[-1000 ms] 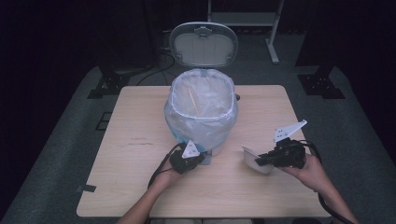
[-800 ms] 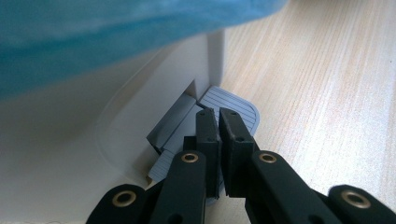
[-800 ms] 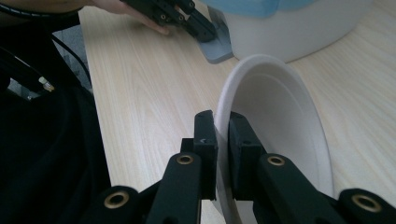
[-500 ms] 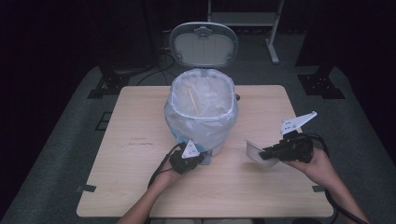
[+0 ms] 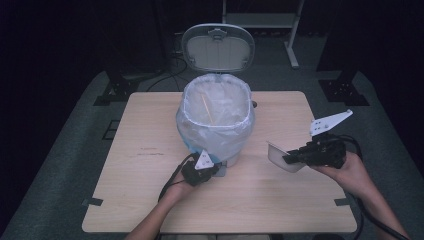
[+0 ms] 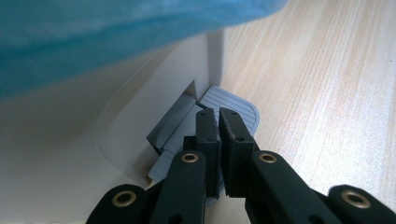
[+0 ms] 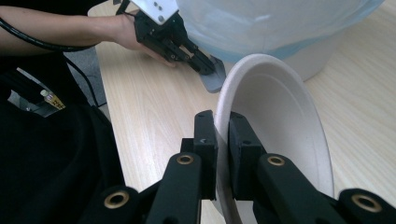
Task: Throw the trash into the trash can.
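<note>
Here, pedal bin (image 5: 216, 120) stood mid-frame, lid up.
Lower right, the right gripper (image 5: 290, 159) pinched a light, bendable paper bowl (image 5: 280, 156) by its rim; the left gripper (image 5: 214, 170), closed, pressed the pedal (image 6: 233, 105).

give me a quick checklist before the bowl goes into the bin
1. Right gripper clamped on the rim of the paper bowl: ok.
2. Bowl lifted off the table: ok, seen from the high view.
3. Bin lid up, mouth open: ok.
4. Left gripper shut, pressing on the pedal: ok.
5. Bowl over the bin mouth: not ok, it is to the right of the bin and below its rim.
6. Bowl empty: ok, inside looks clean.
</note>
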Motion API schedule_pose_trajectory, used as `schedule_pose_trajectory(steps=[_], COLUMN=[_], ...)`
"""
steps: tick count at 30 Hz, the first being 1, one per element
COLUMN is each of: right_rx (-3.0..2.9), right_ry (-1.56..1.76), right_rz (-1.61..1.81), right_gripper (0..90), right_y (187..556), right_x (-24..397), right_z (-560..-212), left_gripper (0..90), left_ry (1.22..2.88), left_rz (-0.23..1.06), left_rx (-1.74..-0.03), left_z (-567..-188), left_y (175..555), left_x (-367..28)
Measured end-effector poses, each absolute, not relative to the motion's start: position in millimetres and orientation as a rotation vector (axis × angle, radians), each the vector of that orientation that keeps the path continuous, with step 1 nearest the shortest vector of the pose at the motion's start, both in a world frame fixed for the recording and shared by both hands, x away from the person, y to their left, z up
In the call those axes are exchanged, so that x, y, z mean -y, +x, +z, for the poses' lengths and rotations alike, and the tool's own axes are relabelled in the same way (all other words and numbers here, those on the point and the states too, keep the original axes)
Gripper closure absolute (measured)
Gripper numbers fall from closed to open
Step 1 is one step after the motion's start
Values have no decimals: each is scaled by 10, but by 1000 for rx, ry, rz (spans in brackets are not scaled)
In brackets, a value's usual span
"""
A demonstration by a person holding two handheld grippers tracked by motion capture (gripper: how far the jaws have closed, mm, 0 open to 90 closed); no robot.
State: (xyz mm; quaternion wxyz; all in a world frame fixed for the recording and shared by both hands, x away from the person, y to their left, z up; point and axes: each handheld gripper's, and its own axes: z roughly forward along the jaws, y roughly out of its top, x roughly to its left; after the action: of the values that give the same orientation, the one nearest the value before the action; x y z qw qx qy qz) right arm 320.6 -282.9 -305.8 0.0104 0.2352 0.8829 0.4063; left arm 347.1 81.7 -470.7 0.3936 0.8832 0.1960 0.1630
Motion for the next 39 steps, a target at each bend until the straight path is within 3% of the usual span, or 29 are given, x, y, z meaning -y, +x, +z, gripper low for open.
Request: schedule_pose_trajectory(steps=[39], right_rx=[-2688], right_ry=[633], right_rz=[1273], right_gripper=[828], right_y=[3195], right_x=[2753], right_z=[-2254], left_gripper=[876], left_ry=[2239], left_rz=[411], left_rx=[-493], left_z=[-4710], left_y=[3467], left_x=[-823])
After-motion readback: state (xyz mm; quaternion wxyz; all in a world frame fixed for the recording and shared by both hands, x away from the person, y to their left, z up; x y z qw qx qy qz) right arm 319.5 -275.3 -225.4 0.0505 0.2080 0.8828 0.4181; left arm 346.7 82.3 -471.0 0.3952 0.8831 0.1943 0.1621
